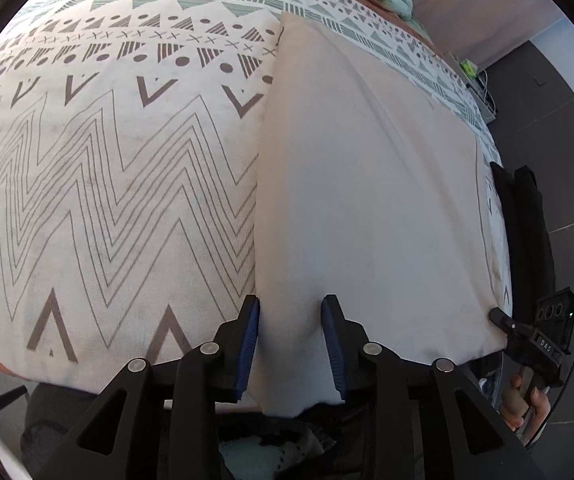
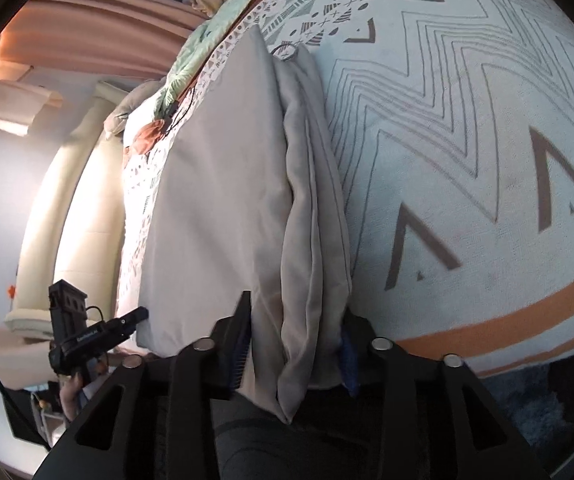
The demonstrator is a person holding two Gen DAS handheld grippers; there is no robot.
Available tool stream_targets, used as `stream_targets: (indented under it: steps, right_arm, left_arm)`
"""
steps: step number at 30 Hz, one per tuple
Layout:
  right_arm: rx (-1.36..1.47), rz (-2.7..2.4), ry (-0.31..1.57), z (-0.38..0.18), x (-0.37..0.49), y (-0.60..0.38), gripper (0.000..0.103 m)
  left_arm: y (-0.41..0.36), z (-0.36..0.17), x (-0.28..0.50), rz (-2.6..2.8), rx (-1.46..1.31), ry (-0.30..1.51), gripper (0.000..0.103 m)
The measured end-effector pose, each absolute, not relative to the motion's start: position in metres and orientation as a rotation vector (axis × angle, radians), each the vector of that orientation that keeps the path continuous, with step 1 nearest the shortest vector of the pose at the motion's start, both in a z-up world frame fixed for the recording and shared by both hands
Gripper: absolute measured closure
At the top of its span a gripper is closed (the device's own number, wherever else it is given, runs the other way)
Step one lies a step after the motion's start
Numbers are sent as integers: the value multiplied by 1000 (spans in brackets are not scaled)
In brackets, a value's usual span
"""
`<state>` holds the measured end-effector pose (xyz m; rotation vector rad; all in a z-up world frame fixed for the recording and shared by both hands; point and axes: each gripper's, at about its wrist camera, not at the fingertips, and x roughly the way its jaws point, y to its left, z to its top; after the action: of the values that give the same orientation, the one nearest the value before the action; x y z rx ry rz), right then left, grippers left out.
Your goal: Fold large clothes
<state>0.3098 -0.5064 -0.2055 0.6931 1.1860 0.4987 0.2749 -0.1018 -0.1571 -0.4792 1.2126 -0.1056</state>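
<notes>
The left gripper (image 1: pixel 291 346), black with blue pads, pointed steeply down at the near edge of a folded beige garment (image 1: pixel 367 200). Its jaws stood apart with the garment's corner lying between them, the pads not pressing on the cloth. The right gripper (image 2: pixel 297 354) straddled the opposite near corner of the same garment (image 2: pixel 227 184), where several stacked layers bunched between its fingers; its jaws were also spread, and whether the pads touched the cloth could not be told. In the left wrist view the right gripper (image 1: pixel 505 322) showed at the garment's right corner, gripped from below by a hand (image 1: pixel 527 404).

The garment lay flat as a long rectangle on a bed cover (image 1: pixel 107 152) printed with grey zigzags, chevrons, triangles and dots, with an orange band (image 2: pixel 527 320) along its near border. A small dark ring (image 2: pixel 285 51) lay at the garment's far end. Beyond the garment, a crumpled mint-green blanket (image 2: pixel 207 32) sat at the far side of the bed. Dark grey floor tiles (image 1: pixel 559 128) and a pinkish wall (image 1: pixel 467 0) lay past the bed's right edge, with pale curtains (image 2: pixel 67 184) glowing with daylight.
</notes>
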Motion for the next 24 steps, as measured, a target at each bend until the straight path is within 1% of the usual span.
stream_targets:
  steps: [1, 3, 14, 19, 24]
  right_arm:
    - [694, 490, 1183, -205, 313, -510, 40]
    - [708, 488, 1181, -206, 322, -515, 36]
    - [662, 521, 1221, -211, 381, -501, 36]
    - [650, 518, 1222, -214, 411, -494, 36]
    - [645, 530, 1219, -215, 441, -490, 36]
  left_arm:
    - [-100, -157, 277, -105, -484, 1207, 69]
    - [-97, -157, 284, -104, -490, 1203, 69]
    - [-84, -162, 339, -103, -508, 1207, 68]
    - [-80, -165, 364, -99, -509, 1204, 64]
    - [-76, -169, 387, -96, -516, 1195, 64]
